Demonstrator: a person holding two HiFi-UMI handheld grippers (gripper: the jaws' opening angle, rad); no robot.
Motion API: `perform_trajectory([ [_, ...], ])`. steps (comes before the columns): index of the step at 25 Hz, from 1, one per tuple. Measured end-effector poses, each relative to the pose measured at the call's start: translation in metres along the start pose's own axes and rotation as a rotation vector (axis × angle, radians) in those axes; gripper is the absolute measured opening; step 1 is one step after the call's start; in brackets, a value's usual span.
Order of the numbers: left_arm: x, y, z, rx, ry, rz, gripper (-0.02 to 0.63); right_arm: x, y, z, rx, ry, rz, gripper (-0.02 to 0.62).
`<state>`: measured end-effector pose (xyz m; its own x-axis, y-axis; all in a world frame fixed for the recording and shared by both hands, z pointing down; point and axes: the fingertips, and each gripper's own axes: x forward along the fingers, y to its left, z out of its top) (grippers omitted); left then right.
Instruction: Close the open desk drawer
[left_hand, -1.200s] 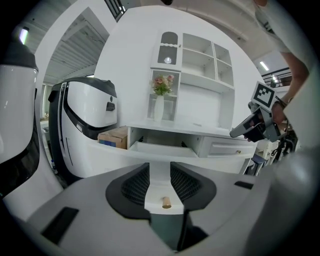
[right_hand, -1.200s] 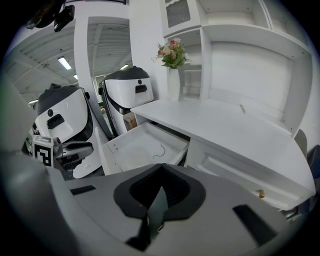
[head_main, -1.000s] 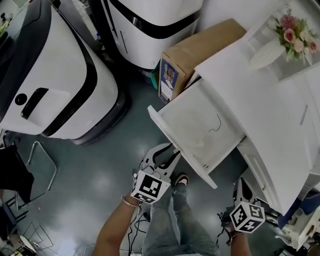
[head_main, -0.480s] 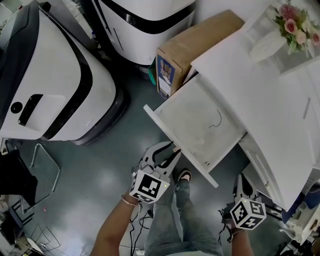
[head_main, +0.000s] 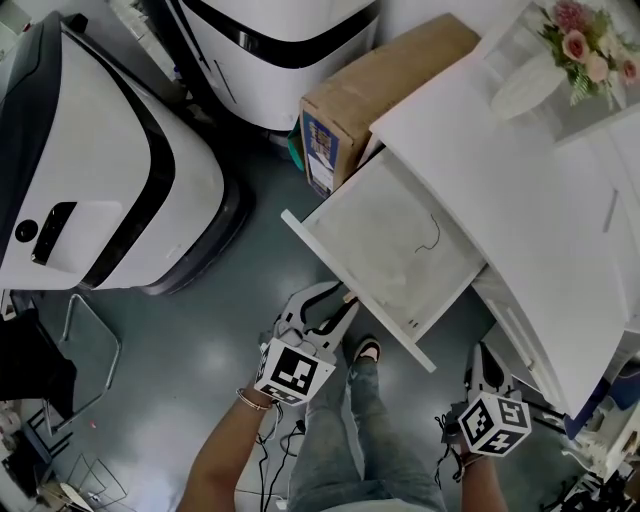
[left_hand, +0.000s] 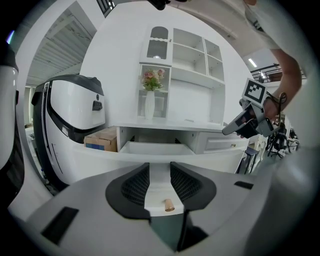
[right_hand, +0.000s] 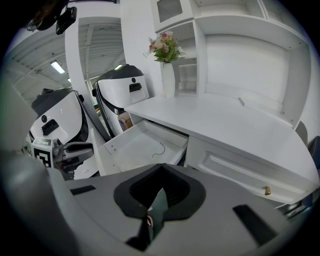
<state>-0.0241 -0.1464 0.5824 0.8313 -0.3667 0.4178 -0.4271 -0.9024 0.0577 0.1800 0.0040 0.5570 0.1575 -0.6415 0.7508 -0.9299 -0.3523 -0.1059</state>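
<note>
The white desk drawer (head_main: 395, 250) stands pulled out, with only a thin black wire (head_main: 432, 236) inside. In the left gripper view its front panel (left_hand: 160, 156) fills the space just ahead of the jaws. My left gripper (head_main: 322, 308) is at that front panel, open, and the small brass knob (left_hand: 168, 205) sits between its ribbed pads (left_hand: 136, 184), untouched as far as I can see. My right gripper (head_main: 484, 372) hangs lower right beside the desk (head_main: 480, 170), shut and holding nothing. The right gripper (right_hand: 161, 176) looks down on the drawer (right_hand: 145, 145).
A cardboard box (head_main: 385, 85) stands against the drawer's far side. Two big white machines (head_main: 100, 170) (head_main: 270, 40) crowd the floor at left and back. A vase of flowers (head_main: 545, 75) is on the desk. A closed drawer with a brass knob (right_hand: 267, 190) lies at right. The person's legs (head_main: 360, 430) stand below.
The head view has drifted slightly. The drawer stays just as far out, and both grippers keep their places.
</note>
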Motion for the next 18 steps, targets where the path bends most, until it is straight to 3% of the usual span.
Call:
perform_trajectory([
  [18, 0.032, 0.002, 0.017, -0.004, 0.013, -0.033, 0.141, -0.001, -0.023, 0.007, 0.067, -0.008, -0.048, 0.008],
])
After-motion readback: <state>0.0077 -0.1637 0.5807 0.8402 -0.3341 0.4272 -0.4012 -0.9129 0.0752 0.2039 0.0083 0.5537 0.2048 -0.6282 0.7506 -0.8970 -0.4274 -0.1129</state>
